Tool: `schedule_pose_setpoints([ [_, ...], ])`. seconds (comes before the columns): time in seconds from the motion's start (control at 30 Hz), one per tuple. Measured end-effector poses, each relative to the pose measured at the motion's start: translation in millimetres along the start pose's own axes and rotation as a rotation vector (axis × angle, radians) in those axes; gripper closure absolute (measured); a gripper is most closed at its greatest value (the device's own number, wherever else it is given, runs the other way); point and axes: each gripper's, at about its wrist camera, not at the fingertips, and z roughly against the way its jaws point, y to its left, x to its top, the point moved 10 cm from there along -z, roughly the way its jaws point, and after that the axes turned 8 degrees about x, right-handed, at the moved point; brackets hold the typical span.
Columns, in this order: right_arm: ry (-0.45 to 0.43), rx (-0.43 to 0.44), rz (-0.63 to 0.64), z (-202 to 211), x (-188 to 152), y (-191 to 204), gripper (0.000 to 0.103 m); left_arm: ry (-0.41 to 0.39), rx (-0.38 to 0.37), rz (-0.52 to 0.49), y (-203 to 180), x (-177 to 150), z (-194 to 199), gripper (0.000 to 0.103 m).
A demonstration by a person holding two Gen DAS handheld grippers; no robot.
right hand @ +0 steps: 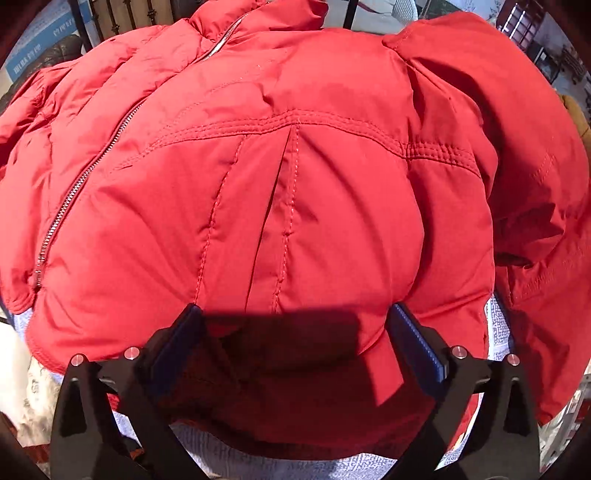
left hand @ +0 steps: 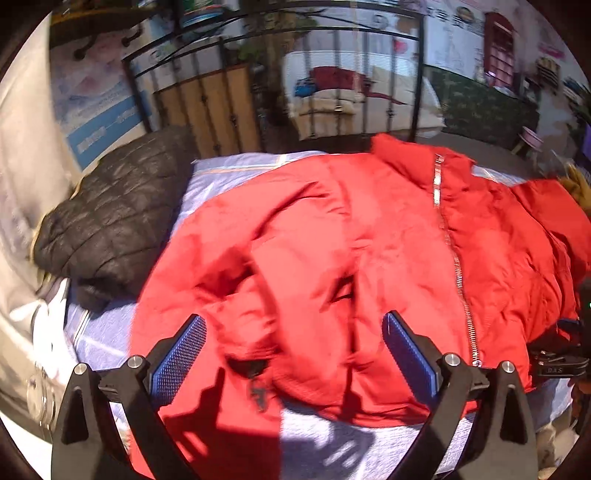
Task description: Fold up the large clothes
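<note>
Red jacket (left hand: 332,240) spread zipped, front up, across bed (left hand: 236,166), hem at near edge, collar toward far metal rail (left hand: 332,33).
Risk, judged: puffy slick fabric likely slips from shallow pinch; fold springs back. Right sleeve (right hand: 517,147) draped past right edge, could drag off.
Black quilted jacket (left hand: 118,214) crowds far-left corner; little room left. Near-left bedsheet bare.
Left hand-held gripper (left hand: 293,343) spread, over left sleeve (left hand: 240,332), gripping nothing.
Right hand-held gripper (right hand: 295,332) spread, straddling hem, not yet pinching.

Left gripper (left hand: 293,354) jaws spread wide; right gripper (right hand: 295,345) likewise.
</note>
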Motion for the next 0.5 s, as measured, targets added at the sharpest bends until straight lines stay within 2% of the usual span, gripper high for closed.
schedule_pose_setpoints([
  [0.13,0.01,-0.02,-0.004,-3,4,1,0.004,0.003,-0.037,-0.122,-63,1,-21,0.008],
  [0.2,0.007,-0.012,-0.02,-3,5,-2,0.004,0.044,-0.009,-0.153,-77,-7,-40,0.008],
  [0.27,0.001,-0.005,-0.032,-6,9,4,0.004,0.096,0.0,-0.163,-86,-16,-60,0.007],
  [0.33,-0.01,-0.008,-0.05,-3,8,-1,0.004,0.154,0.04,-0.152,-84,-28,-82,0.004],
  [0.37,-0.018,-0.003,-0.057,-4,4,4,0.004,0.171,0.034,-0.149,-83,-32,-90,0.004],
  [0.5,-0.051,-0.004,-0.073,-8,-4,0,0.004,0.153,0.052,-0.188,-89,-38,-98,0.004],
])
